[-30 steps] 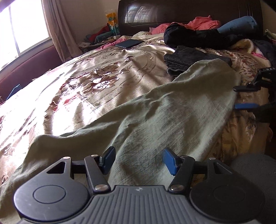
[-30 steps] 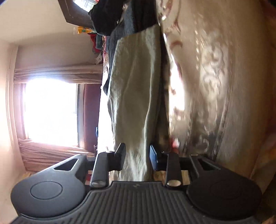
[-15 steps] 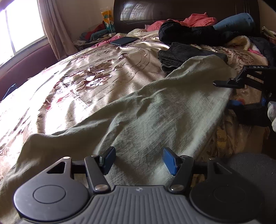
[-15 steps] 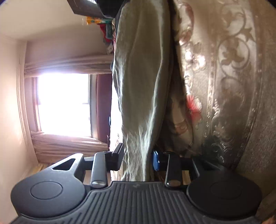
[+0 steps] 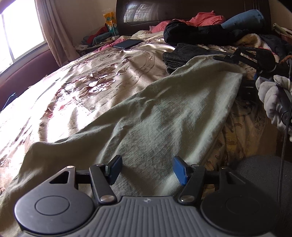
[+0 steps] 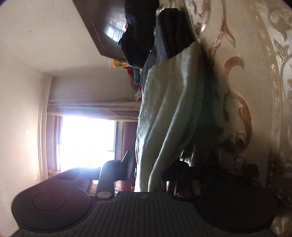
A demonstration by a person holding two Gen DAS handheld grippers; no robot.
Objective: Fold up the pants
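Pale green pants (image 5: 146, 113) lie stretched along the near side of the floral bedspread (image 5: 87, 82). My left gripper (image 5: 146, 169) hovers open just above their near end, nothing between its blue pads. At the far end, a white-gloved hand (image 5: 273, 98) holds my right gripper (image 5: 235, 73) turned on its side. Its upper finger reaches over the pants' far edge and its lower finger is hidden under the cloth. In the right wrist view the pants' edge (image 6: 164, 118) runs between the right gripper (image 6: 147, 171) fingers, with a sliver of light between the left finger and the cloth.
Folded dark pants (image 5: 182, 54) lie just past the green pants' far end. Behind them sit a heap of black, pink and blue clothes (image 5: 197, 31) and a dark headboard (image 5: 164, 12). A dark tablet (image 5: 127, 43) lies near the pillows. Window (image 5: 16, 32) at left.
The right gripper came in from the right edge over the pants' far hem, and the cloth slid deeper between its fingers. The left gripper stayed put and open.
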